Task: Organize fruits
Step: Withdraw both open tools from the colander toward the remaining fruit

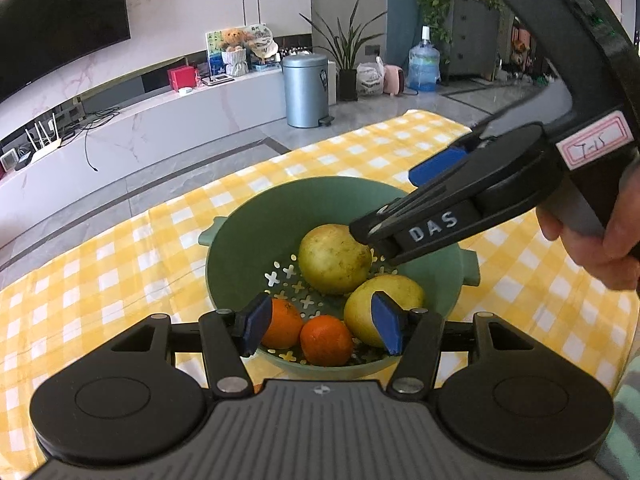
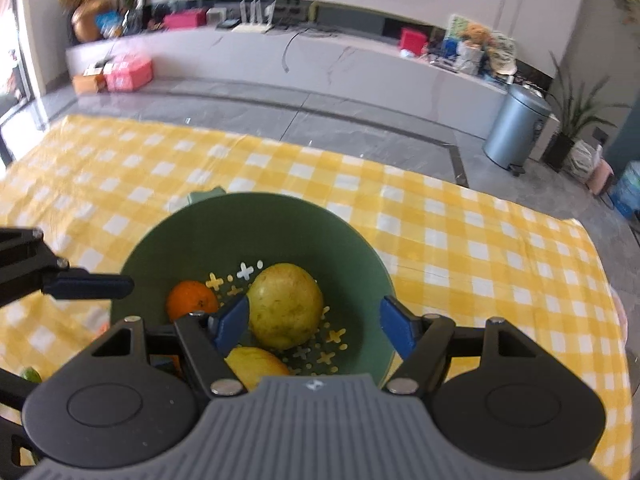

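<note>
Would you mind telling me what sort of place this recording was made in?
Most likely a home living room. A large television hangs on a marble wall above a long low media shelf, houseplants stand on the tiled floor, and a table with a yellow checked cloth holds a green bowl of fruit.

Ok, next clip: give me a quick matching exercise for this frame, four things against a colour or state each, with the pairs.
Things:
1. colander
2. tablecloth
3. small fruit nearest the left tool
4. right tool

Colour or state:
A. orange
B. open, over the bowl, holding nothing
C. green, with cross-shaped holes in its floor
D. yellow and white check

Pairs: 1-C, 2-D, 3-A, 4-B
</note>
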The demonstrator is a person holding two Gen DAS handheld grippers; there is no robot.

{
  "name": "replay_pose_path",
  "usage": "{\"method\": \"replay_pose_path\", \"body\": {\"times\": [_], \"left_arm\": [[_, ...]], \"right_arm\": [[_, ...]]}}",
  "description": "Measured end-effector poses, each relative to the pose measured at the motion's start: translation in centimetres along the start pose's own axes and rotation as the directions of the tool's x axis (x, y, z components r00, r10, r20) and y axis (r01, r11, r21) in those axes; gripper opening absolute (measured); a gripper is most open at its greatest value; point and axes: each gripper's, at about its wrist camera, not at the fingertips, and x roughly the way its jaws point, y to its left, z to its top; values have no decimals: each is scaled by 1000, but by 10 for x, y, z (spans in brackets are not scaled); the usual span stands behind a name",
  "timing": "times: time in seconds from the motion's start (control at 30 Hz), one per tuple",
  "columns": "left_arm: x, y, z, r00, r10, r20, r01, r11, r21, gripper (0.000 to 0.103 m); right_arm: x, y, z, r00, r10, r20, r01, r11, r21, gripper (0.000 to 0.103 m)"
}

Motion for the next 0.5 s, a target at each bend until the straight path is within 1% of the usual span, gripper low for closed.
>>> {"method": "replay_pose_path", "body": {"times": [0.13,0.23,0.4,0.5], "left_arm": [[-8,0,-3,1000,0,6,0,1000,-16,67],[-13,0,-7,1000,-4,4,4,1000,-22,67],[-22,-1,-14,1000,-12,-8,12,1000,-29,67],[-28,0,-17,1000,-24,-9,24,999,-49,67]], "right_arm": [[-13,-6,-9,999,9,41,-12,997,82,69],[-23,-7,-19,997,0,83,-10,993,116,69],[-43,-9,-42,986,-23,166,-10,980,197,69],[-53,-6,-58,977,-40,209,-12,971,239,69]]}}
